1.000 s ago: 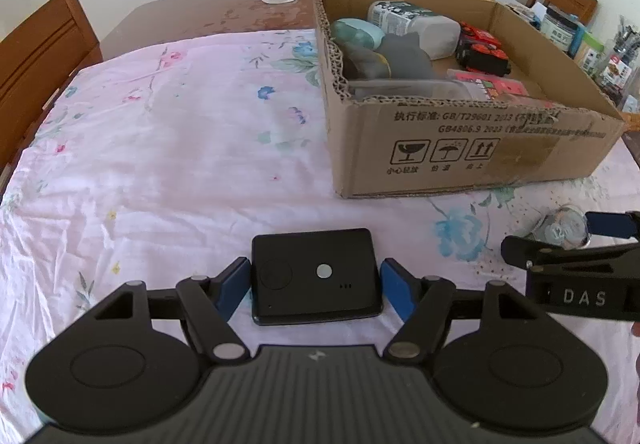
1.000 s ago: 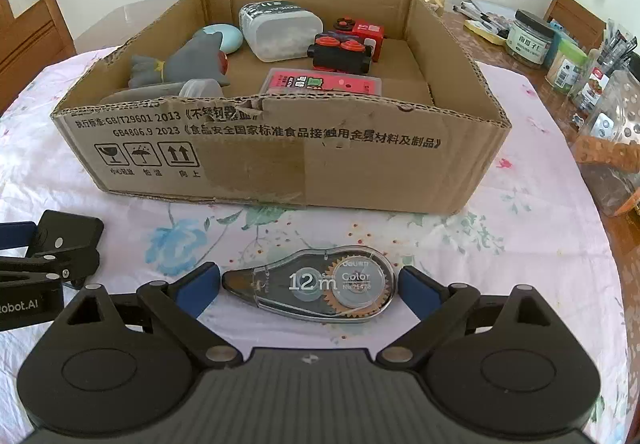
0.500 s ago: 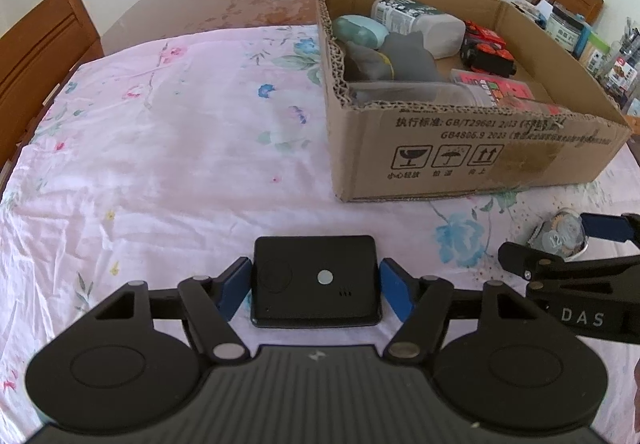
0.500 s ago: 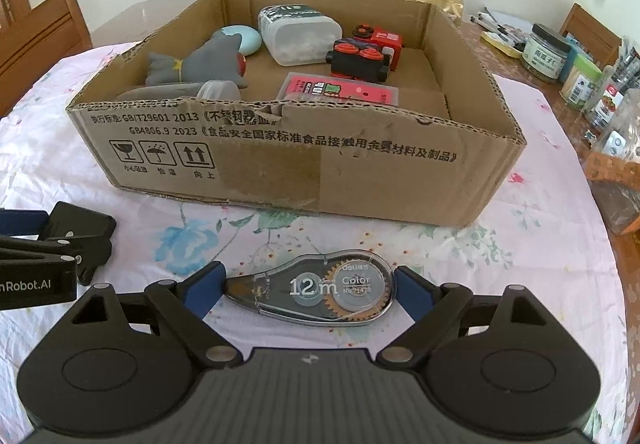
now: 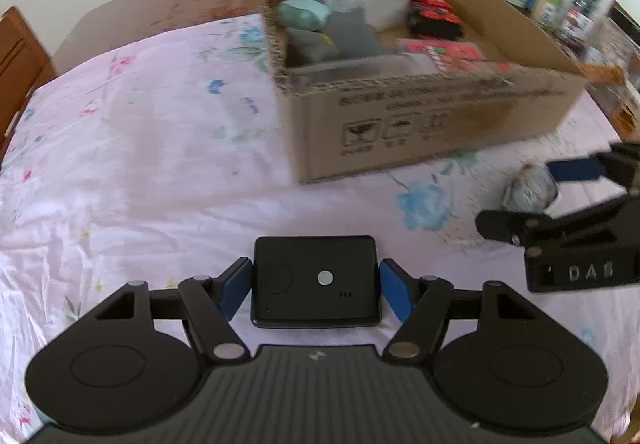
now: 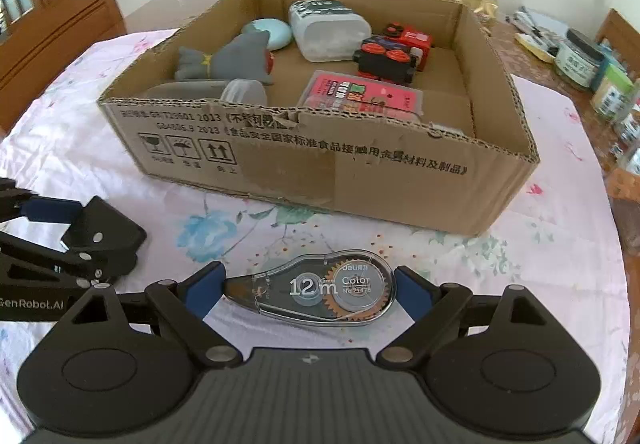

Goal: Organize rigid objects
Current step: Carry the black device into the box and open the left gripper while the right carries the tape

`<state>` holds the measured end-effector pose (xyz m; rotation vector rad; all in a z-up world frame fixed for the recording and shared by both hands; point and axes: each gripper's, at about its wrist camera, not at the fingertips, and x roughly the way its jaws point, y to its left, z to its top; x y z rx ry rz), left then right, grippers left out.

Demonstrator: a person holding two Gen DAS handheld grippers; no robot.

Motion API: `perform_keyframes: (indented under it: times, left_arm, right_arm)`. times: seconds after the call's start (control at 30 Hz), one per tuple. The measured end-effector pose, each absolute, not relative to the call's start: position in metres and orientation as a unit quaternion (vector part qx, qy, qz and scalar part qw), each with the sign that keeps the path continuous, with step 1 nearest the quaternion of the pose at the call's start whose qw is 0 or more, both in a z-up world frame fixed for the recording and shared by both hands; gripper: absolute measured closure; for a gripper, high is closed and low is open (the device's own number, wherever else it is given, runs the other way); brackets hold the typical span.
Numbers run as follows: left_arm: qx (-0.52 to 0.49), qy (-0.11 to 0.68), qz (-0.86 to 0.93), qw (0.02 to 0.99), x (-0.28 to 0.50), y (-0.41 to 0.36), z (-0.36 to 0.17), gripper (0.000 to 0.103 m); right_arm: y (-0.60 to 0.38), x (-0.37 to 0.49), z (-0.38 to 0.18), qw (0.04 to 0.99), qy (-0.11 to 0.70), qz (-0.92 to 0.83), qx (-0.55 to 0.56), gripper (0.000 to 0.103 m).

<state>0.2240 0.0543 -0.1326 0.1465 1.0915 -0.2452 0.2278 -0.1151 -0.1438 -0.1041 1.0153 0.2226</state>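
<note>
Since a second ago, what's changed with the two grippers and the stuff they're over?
The right gripper narrowed its fingers onto the correction tape; the left gripper tightened slightly on the black device. Both wrists rolled a little. Both items remain on the tablecloth, the cardboard box unmoved.

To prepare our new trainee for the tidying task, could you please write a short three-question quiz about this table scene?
1. Which thing lies between the fingers of the right gripper? A) red toy truck B) clear plastic correction-tape dispenser C) plastic water bottle
2. True or false: the flat black rectangular device lies inside the open brown cardboard box.
3. Which gripper has that black device between its fingers?
Key: 1 B; 2 false; 3 the left gripper.
</note>
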Motion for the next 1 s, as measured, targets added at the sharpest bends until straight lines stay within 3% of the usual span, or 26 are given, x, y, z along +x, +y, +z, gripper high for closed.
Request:
perform_keyframes:
  times: [0.27, 0.57, 0.8, 1.0]
  left_arm:
    - [0.091, 0.519, -0.151, 0.836, 0.22, 0.054, -0.113, 0.034]
    - [0.106, 0.472, -0.183, 0.856, 0.23, 0.054, -0.042, 0.034]
    - [0.098, 0.419, -0.182, 0.884, 0.285, 0.036, -0.013, 0.034]
    - [0.101, 0.408, -0.176, 0.89, 0.342, 0.013, -0.021, 0.034]
  right_arm:
    - [-0.131, 0.229, -0.122, 0.86, 0.491, 0.13, -0.056, 0.01]
    - [-0.15, 0.23, -0.072, 0.874, 0.459, 0.148, -0.061, 0.01]
    - [-0.158, 0.245, -0.047, 0.895, 0.419, 0.143, -0.056, 0.01]
    - [-0.168, 0.258, -0.047, 0.902, 0.413, 0.121, -0.039, 0.01]
